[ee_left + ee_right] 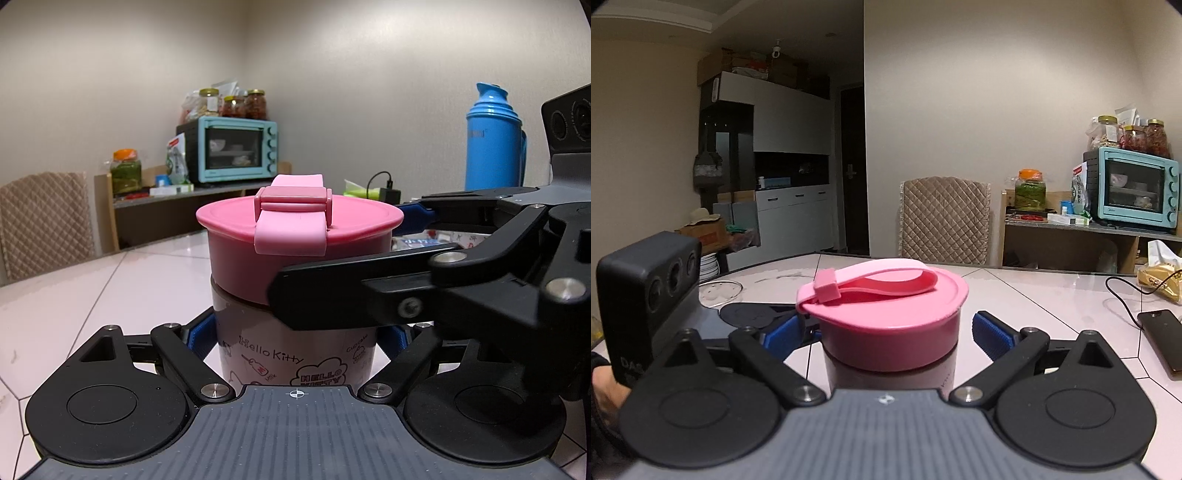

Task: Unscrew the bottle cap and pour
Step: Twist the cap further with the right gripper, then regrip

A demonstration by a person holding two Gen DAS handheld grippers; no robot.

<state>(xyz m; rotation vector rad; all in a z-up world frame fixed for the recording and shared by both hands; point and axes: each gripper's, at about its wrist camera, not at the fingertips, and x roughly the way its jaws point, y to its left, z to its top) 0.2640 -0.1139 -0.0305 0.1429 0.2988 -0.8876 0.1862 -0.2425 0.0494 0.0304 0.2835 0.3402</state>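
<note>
A pink-tinted bottle [295,354] printed with Hello Kitty stands upright on the white table [110,295]. My left gripper [297,338] is shut on its body, blue pads pressed to both sides. A wide pink screw cap [236,254] with a lighter pink strap [291,229] tops the bottle. In the right wrist view the cap [886,317] sits between the blue pads of my right gripper [888,332]. A small gap shows on each side, so this gripper is open around the cap. One right finger [332,295] crosses in front of the cap in the left wrist view.
A blue thermos [493,144] stands at the back right. A phone [1161,339] with a cable and a gold packet [1160,280] lie on the table to the right. A padded chair [945,221] and a shelf with a teal oven [1134,184] are behind.
</note>
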